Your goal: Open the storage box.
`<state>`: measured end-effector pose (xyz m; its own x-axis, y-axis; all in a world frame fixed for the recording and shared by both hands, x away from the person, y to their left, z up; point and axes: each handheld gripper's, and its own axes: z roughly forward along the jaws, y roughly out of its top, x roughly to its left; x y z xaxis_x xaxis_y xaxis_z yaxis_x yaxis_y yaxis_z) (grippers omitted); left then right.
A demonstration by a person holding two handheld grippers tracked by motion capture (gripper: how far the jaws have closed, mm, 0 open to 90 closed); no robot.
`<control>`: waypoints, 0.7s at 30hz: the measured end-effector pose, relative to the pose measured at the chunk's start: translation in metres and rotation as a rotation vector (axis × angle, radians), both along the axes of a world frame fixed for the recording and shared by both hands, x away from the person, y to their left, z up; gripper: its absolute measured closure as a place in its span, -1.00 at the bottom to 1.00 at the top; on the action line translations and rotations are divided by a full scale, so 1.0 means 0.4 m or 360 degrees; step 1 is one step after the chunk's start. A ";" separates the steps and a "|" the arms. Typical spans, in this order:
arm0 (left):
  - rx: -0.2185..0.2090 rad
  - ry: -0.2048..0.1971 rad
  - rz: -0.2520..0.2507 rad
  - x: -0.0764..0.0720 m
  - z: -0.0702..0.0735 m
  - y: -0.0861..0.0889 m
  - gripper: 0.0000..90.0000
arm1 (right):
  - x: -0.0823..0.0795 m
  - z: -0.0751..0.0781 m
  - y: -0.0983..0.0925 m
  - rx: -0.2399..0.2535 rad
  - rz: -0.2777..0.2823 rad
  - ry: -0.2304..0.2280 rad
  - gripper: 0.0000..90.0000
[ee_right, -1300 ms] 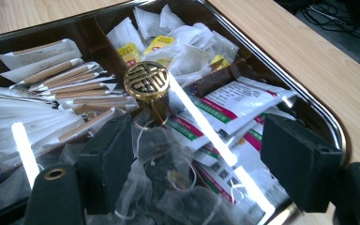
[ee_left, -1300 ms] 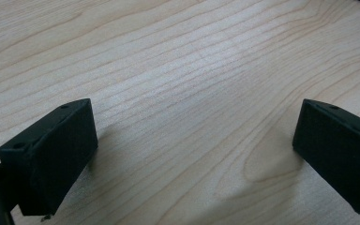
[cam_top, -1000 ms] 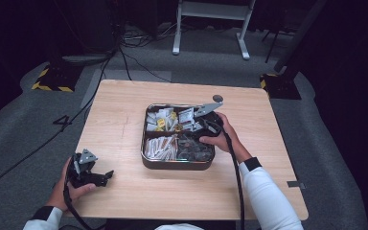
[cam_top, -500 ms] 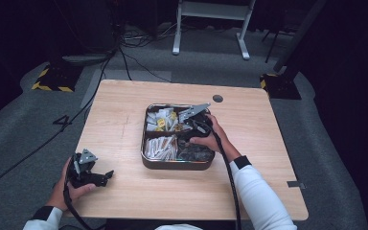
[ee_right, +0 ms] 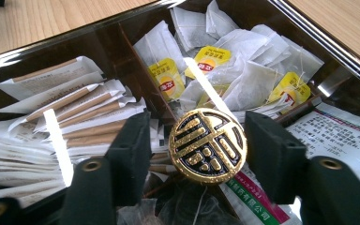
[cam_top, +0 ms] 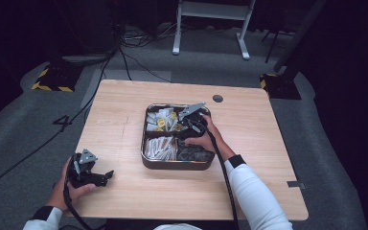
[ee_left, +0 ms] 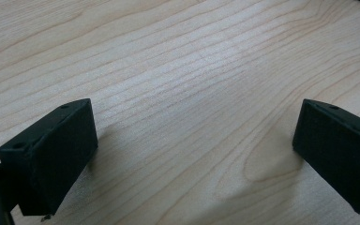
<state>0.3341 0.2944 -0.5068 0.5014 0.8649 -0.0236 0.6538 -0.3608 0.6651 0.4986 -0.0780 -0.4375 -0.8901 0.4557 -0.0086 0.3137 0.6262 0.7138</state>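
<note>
A dark metal tin [cam_top: 146,160] with four compartments stands mid-table. Where its dividers cross rises a round gold-and-black knob [ee_right: 208,145]. My right gripper [ee_right: 198,147] reaches over the tin [ee_right: 51,47] with the knob between its jaws. The jaws have just been closing; a gap still shows on the left side of the knob, so they stand open around it. In the high view this right gripper [cam_top: 179,130] lies over the tin's middle. My left gripper [cam_top: 106,176] rests on the table near the front left, open and with nothing between the fingers, above bare wood [ee_left: 194,150].
Yellow-tagged tea bags [ee_right: 243,75] fill one compartment, paper sugar sticks [ee_right: 61,112] another, and printed sachets [ee_right: 342,136] a third. A round cable hole [cam_top: 217,98] sits behind the tin. Cables, a hazard-striped base [cam_top: 52,81] and a white stand [cam_top: 211,28] lie on the floor beyond.
My right gripper moved left from the tin's back right corner to its middle, sank a little, and its jaws narrowed. The left hand stayed put.
</note>
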 end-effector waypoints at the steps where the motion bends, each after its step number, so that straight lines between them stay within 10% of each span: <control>1: 0.0000 0.0000 0.0000 0.000 0.000 0.000 -0.99 | 0.000 0.001 0.000 0.0000 0.0002 0.0000 0.11; 21: -0.0001 -0.0001 0.0001 0.000 0.000 0.000 -0.99 | 0.000 0.009 -0.001 -0.0005 -0.0059 -0.0011 0.31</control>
<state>0.3341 0.2944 -0.5068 0.5008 0.8652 -0.0242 0.6538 -0.3598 0.6657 0.4988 -0.0784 -0.4338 -0.8726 0.4881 -0.0163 0.3316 0.6167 0.7139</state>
